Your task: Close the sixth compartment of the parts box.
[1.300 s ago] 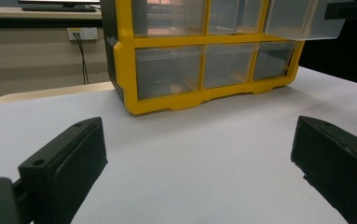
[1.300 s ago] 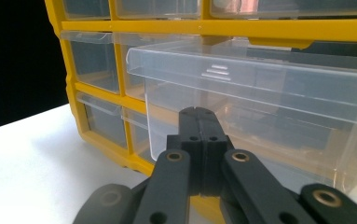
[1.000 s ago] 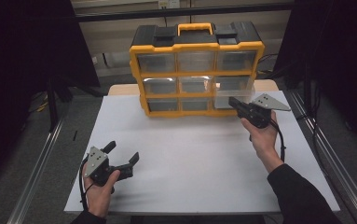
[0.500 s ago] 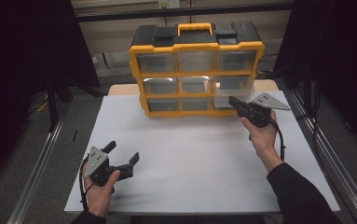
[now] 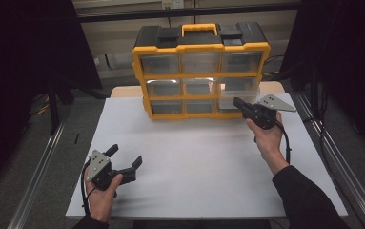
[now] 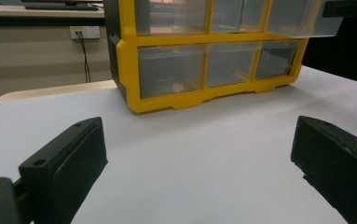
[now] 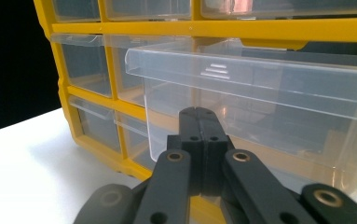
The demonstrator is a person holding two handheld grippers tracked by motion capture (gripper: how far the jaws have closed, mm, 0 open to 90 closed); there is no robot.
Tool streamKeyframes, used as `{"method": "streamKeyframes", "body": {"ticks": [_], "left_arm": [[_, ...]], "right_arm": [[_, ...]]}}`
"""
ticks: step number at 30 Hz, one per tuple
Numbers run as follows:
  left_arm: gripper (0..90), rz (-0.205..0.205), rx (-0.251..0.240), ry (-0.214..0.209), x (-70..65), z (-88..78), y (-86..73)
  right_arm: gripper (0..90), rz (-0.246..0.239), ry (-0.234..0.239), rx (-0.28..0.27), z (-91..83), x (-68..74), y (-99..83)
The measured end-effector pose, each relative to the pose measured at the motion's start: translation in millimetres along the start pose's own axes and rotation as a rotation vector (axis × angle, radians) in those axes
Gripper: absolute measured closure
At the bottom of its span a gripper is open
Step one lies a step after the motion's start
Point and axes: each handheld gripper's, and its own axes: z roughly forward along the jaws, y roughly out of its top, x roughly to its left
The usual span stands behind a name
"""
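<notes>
Yellow organiser w/ clear drawers (image 5: 200,71) stands upright at the far edge of the white worktop (image 5: 204,162), three rows of three, black top and yellow handle. One drawer – the middle-row drawer on the right (image 5: 237,95) – is pulled partway out of its slot; the rest sit flush.

Right gripper (image 5: 239,103) is held level at the front of that pulled-out drawer, fingers pressed flat together w/ nothing seen between them. In the right gripper view the closed fingers (image 7: 199,126) sit right at the clear front wall of the open drawer (image 7: 260,102), below its lip; can't tell if they actually touch the plastic.

Left gripper (image 5: 125,160) rests low over the near left part of the worktop, well apart from the organiser – fingers spread wide, holding nothing. Left gripper view: both black fingers (image 6: 69,154) flank bare white worktop, organiser (image 6: 204,60) ahead, the open drawer (image 6: 302,18) jutting out at upper right.
</notes>
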Motion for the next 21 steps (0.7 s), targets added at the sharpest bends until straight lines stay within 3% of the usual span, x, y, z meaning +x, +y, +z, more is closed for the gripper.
{"method": "streamKeyframes", "body": {"ticks": [7, 10, 13, 14, 16, 17, 21], "left_arm": [[3.4, -0.016, -0.01, -0.002, -1.4, 0.5, 0.2], [3.4, -0.003, 0.0, -0.004, -0.4, -0.3, 0.5], [3.4, -0.025, -0.018, -0.007, -1.8, 1.2, 0.1], [3.4, -0.014, -0.013, 0.005, -1.6, 0.8, 0.4], [3.4, -0.045, -0.032, 0.003, -3.6, 1.9, 0.2], [3.4, -0.014, -0.009, -0.001, -1.3, 0.2, 0.5], [3.4, -0.012, -0.007, -0.005, -0.7, 0.3, 0.2]], "right_arm": [[90.0, -0.007, 0.0, -0.004, 1.1, -0.2, -0.6], [90.0, -0.007, 0.001, -0.007, 1.3, -0.3, -0.7], [90.0, -0.007, 0.0, -0.007, 1.4, -0.4, -0.7], [90.0, -0.007, -0.001, -0.004, 1.4, -0.4, -0.6], [90.0, -0.006, -0.001, -0.004, 1.5, -0.4, -0.6], [90.0, -0.005, -0.004, -0.004, 1.6, -0.5, -0.6], [90.0, -0.008, -0.005, -0.005, 1.9, -1.0, -0.8]]}}
